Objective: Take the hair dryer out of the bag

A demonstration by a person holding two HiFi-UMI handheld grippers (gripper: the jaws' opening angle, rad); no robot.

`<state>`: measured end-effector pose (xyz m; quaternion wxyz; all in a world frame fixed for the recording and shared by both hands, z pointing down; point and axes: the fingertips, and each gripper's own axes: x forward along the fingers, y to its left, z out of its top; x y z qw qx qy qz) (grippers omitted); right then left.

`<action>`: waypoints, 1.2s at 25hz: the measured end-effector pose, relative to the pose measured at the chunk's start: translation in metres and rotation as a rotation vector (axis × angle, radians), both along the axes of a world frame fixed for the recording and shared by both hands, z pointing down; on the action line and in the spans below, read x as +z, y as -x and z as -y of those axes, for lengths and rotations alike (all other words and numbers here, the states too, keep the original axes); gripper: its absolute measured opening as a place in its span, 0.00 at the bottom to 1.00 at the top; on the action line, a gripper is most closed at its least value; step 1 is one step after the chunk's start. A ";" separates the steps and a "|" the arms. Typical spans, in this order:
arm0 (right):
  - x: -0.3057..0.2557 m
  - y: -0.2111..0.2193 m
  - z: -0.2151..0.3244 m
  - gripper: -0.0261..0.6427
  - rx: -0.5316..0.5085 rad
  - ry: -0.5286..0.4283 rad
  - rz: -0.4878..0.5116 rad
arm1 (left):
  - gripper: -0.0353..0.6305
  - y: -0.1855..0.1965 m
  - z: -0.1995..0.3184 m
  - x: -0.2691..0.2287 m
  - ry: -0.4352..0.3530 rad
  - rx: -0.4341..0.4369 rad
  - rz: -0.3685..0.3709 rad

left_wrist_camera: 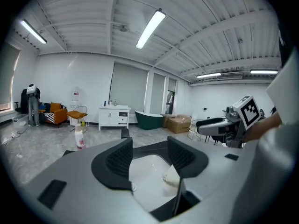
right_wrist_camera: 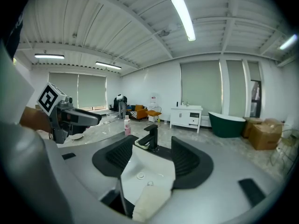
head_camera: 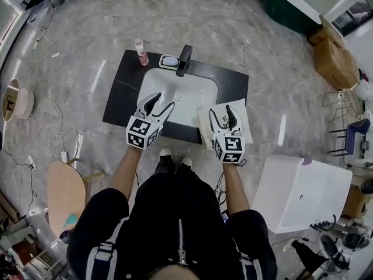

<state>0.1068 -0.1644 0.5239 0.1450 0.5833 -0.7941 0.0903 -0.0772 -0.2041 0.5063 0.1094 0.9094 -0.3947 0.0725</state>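
A cream cloth bag (head_camera: 246, 116) lies on the right part of the black counter (head_camera: 119, 101), beside the white sink basin (head_camera: 192, 92). No hair dryer shows. My right gripper (head_camera: 222, 114) hovers over the bag's left part, open and empty; in the right gripper view (right_wrist_camera: 150, 146) the bag's edge (right_wrist_camera: 149, 202) sits low between the jaws. My left gripper (head_camera: 165, 100) is over the basin's front left, open with nothing in it. The left gripper view (left_wrist_camera: 150, 146) looks into the basin, with a corner of the bag (left_wrist_camera: 172, 175) at the right.
A black faucet (head_camera: 184, 60), a soap dish (head_camera: 169, 62) and a pink bottle (head_camera: 140, 51) stand at the counter's far edge. A white tub (head_camera: 300, 194) is on the floor to the right, a round wooden stool (head_camera: 64, 191) to the left, cardboard boxes (head_camera: 332, 57) far right.
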 end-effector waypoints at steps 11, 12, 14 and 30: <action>0.086 0.001 -0.015 0.42 0.001 0.184 -0.058 | 0.41 0.006 0.001 0.032 0.074 0.001 0.002; 0.093 0.002 -0.016 0.42 -0.001 0.198 -0.063 | 0.41 0.008 0.001 0.034 0.079 -0.001 0.003; 0.106 0.004 -0.019 0.42 -0.005 0.223 -0.075 | 0.41 0.011 0.001 0.039 0.089 -0.006 0.004; 0.221 0.010 -0.056 0.43 -0.055 0.487 -0.269 | 0.41 0.044 -0.004 0.064 0.149 -0.067 0.024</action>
